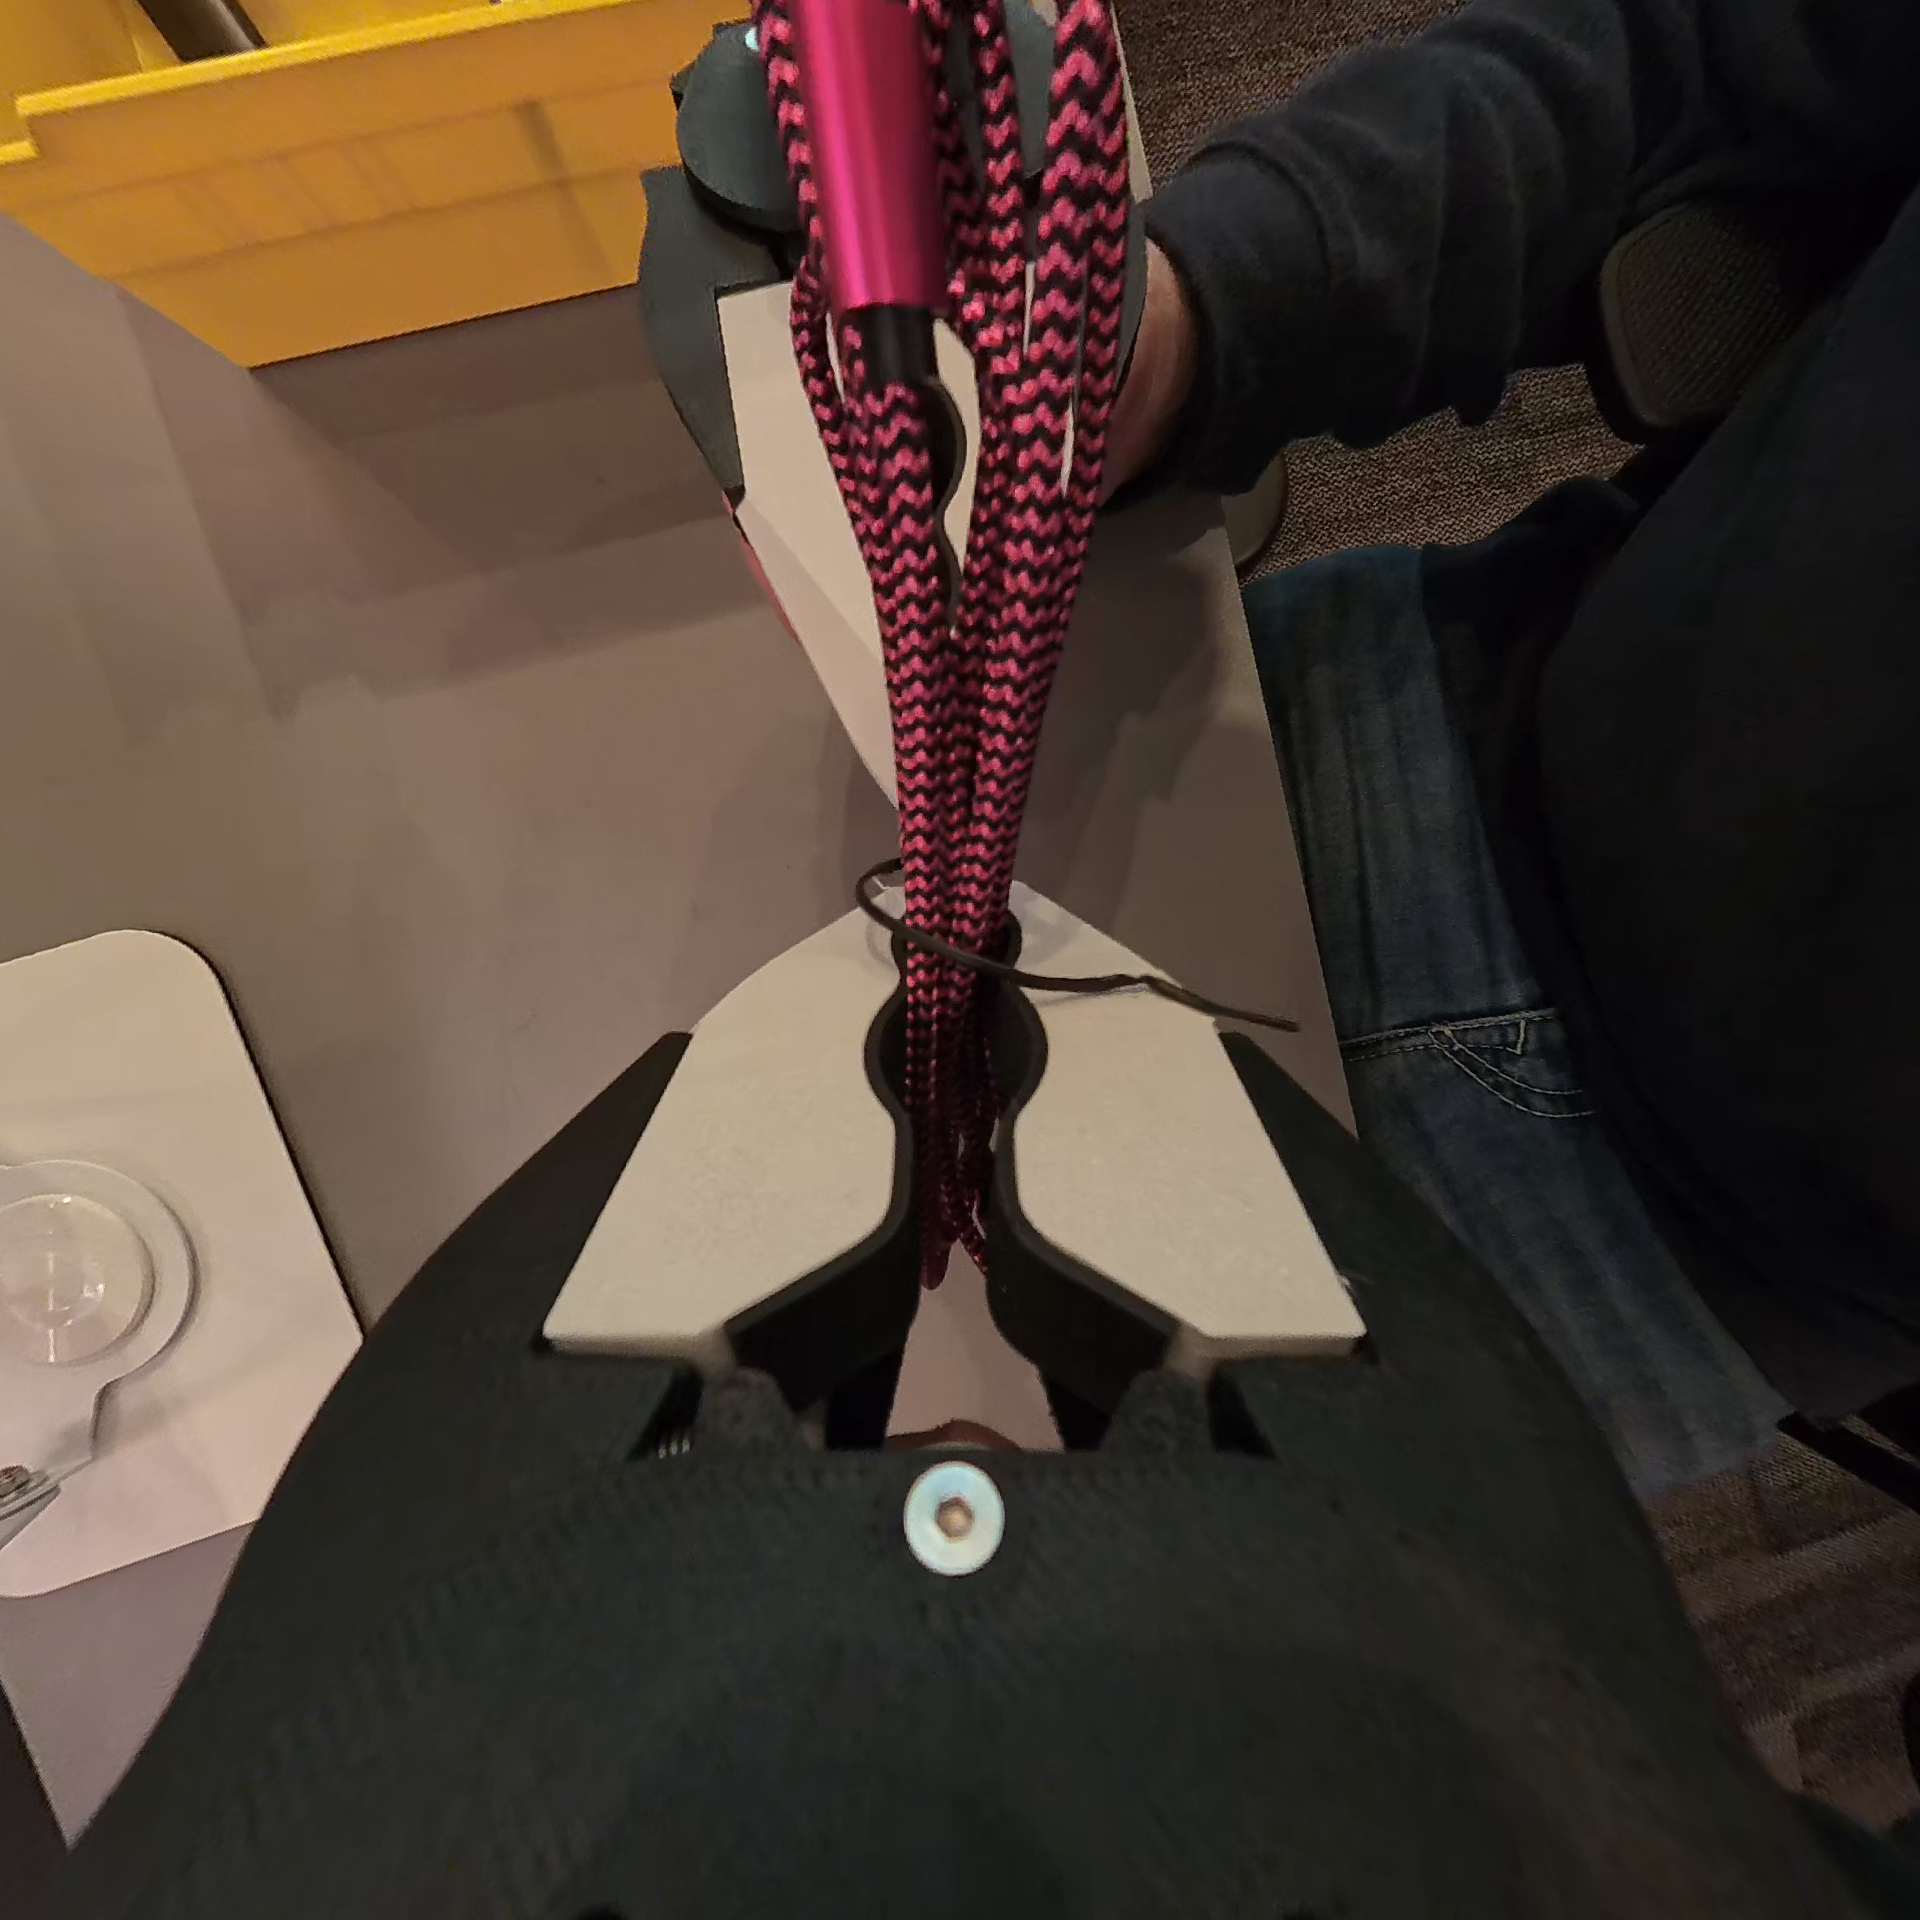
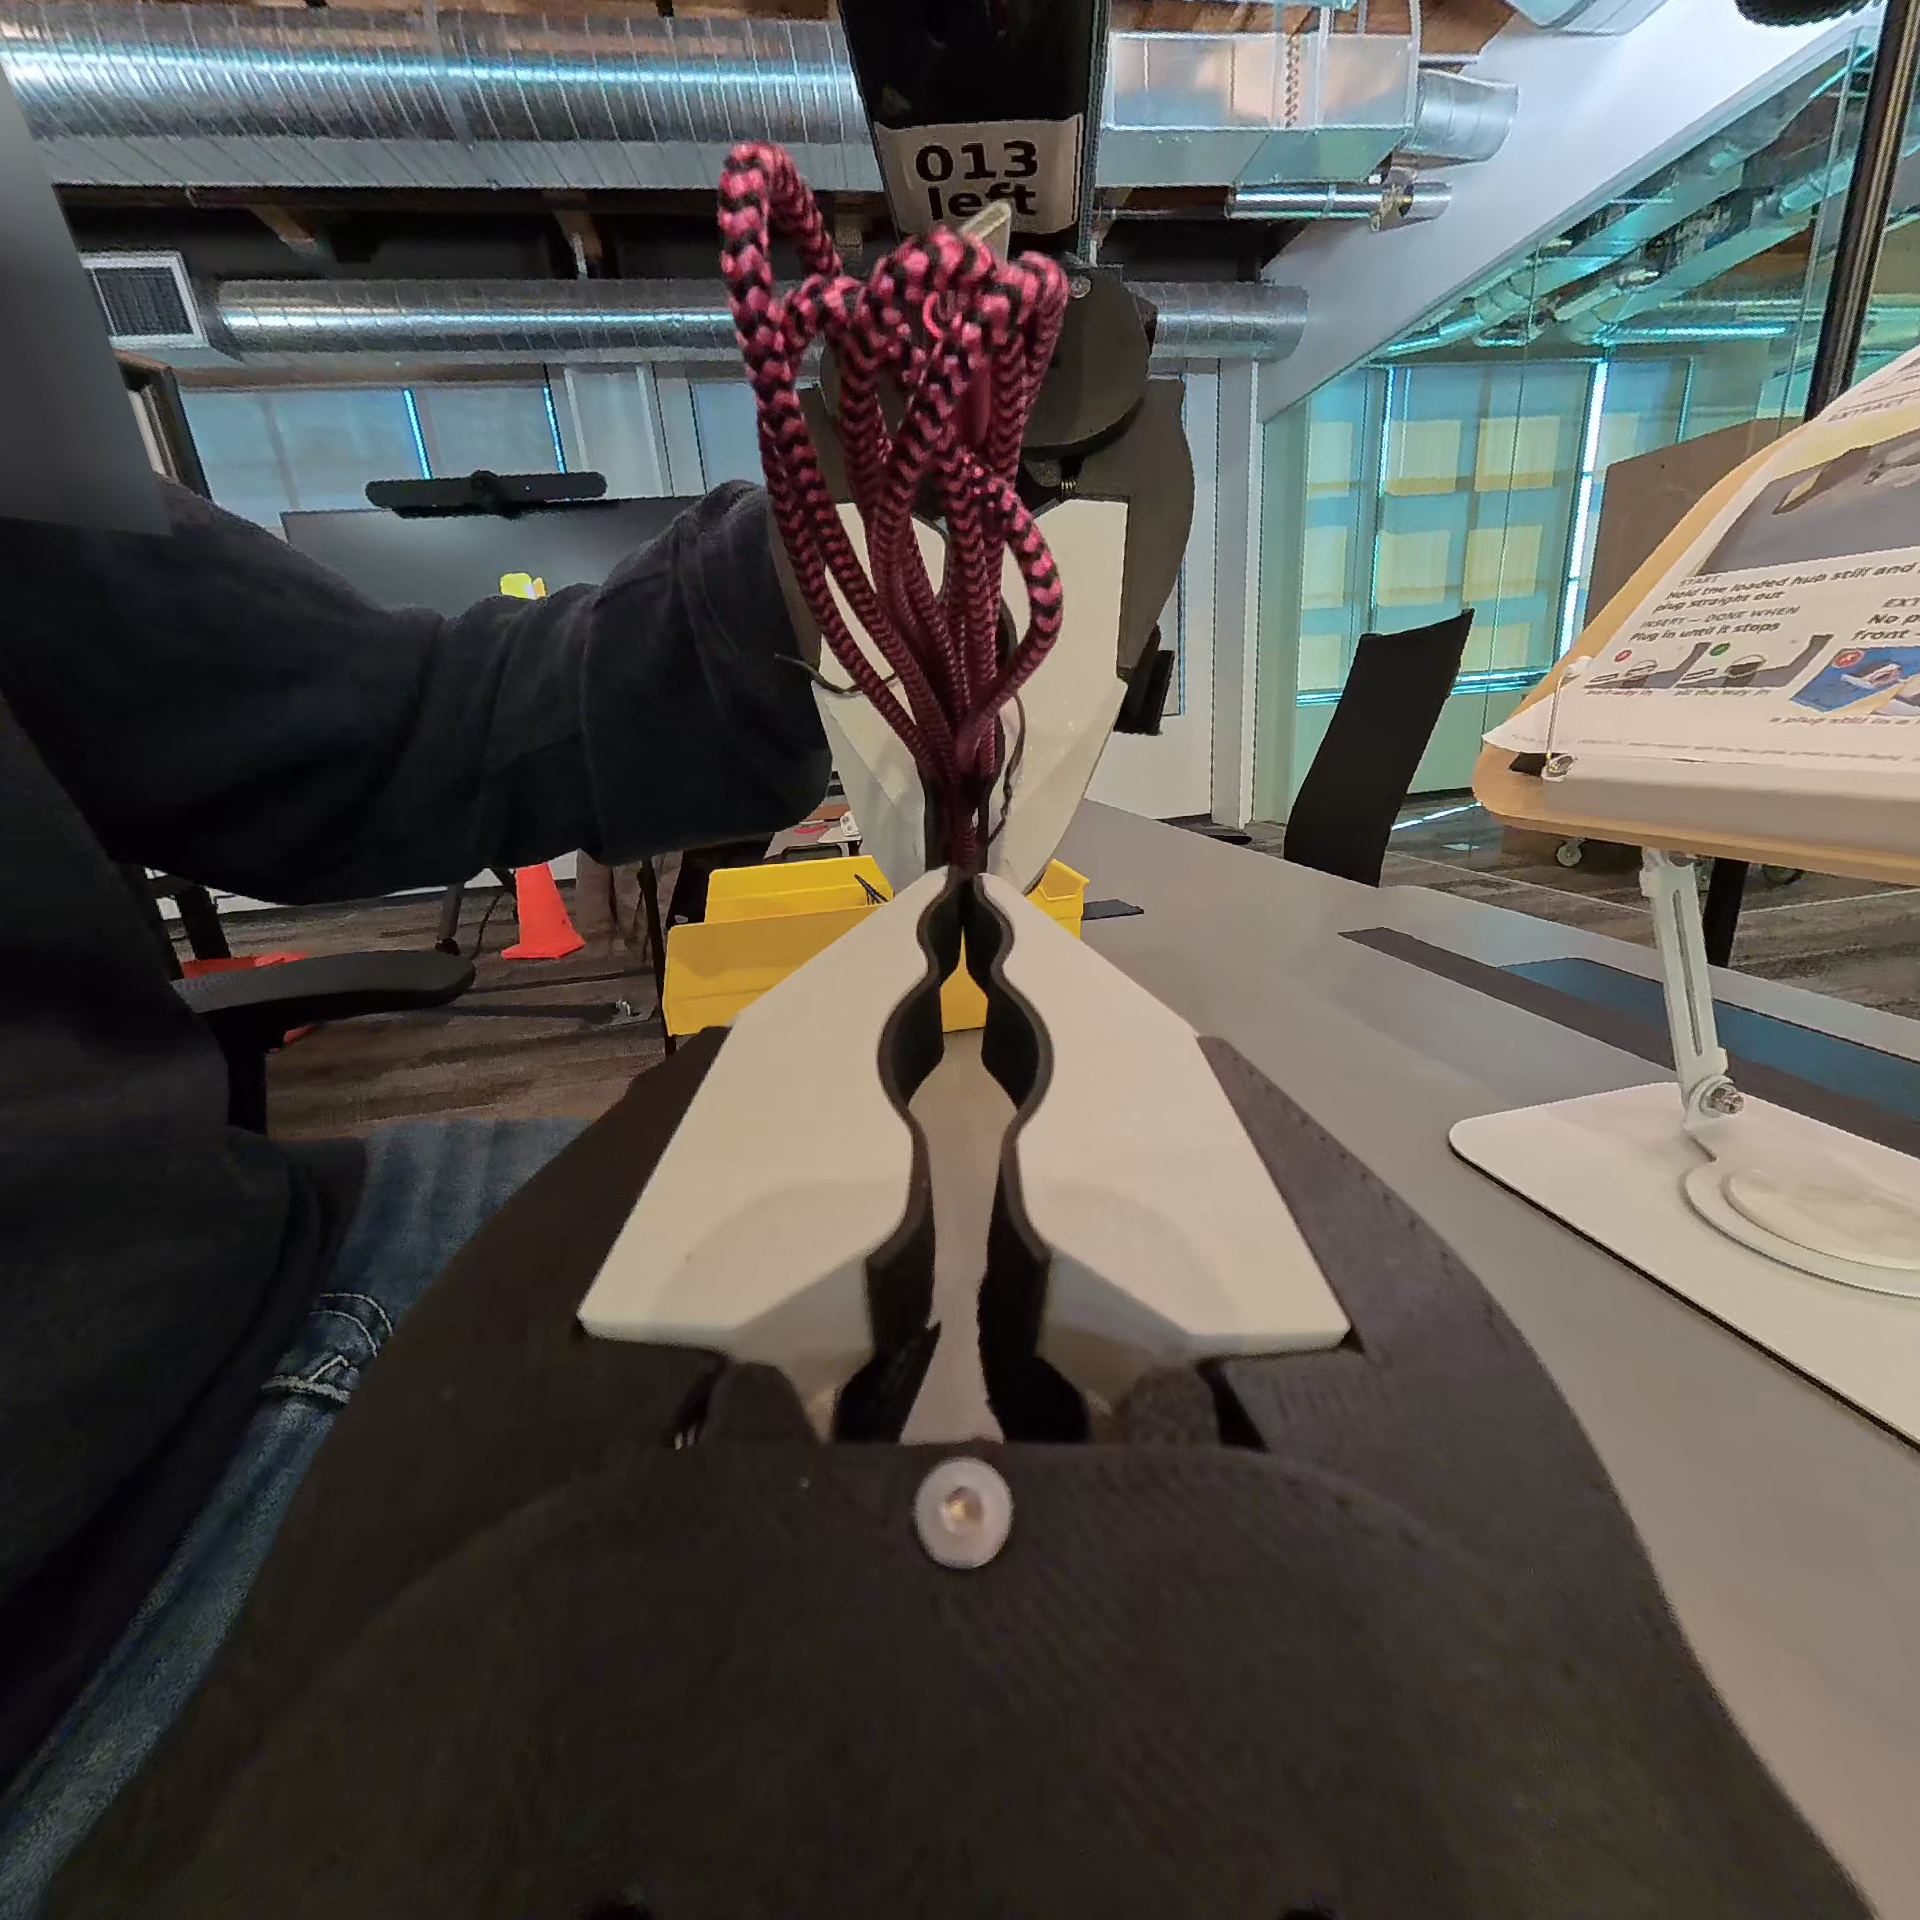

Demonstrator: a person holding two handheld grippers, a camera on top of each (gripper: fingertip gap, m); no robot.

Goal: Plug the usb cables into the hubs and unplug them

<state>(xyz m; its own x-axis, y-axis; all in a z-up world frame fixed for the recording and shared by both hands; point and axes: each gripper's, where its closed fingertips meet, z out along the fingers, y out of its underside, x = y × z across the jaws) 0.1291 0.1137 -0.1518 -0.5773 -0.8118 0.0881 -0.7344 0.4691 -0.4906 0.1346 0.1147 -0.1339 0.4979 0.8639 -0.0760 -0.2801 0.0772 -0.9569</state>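
Observation:
A bundle of pink-and-black braided USB cable (image 1: 966,665) is stretched between my two grippers above the table edge. A thin black tie (image 1: 1101,982) wraps it. My left gripper (image 1: 951,935) is shut on the bundle, whose loop ends lie between its fingers. In the right wrist view this gripper (image 2: 971,821) points down from above, with the cable loops (image 2: 904,343) at its base. My right gripper (image 2: 961,883) is shut on the bundle's narrow end at its fingertips. In the left wrist view a pink metal plug shell (image 1: 868,156) lies over the right gripper (image 1: 769,436). No hub is in view.
The grey table (image 2: 1299,987) carries a yellow bin (image 2: 769,935) at its far end, also in the left wrist view (image 1: 364,187). A white stand base (image 2: 1621,1174) holds a tilted board with a printed sheet (image 2: 1766,644). A person's dark sleeve (image 2: 416,707) and jeans (image 1: 1475,1091) are close by. My two grippers' fingertips are within a few centimetres of each other.

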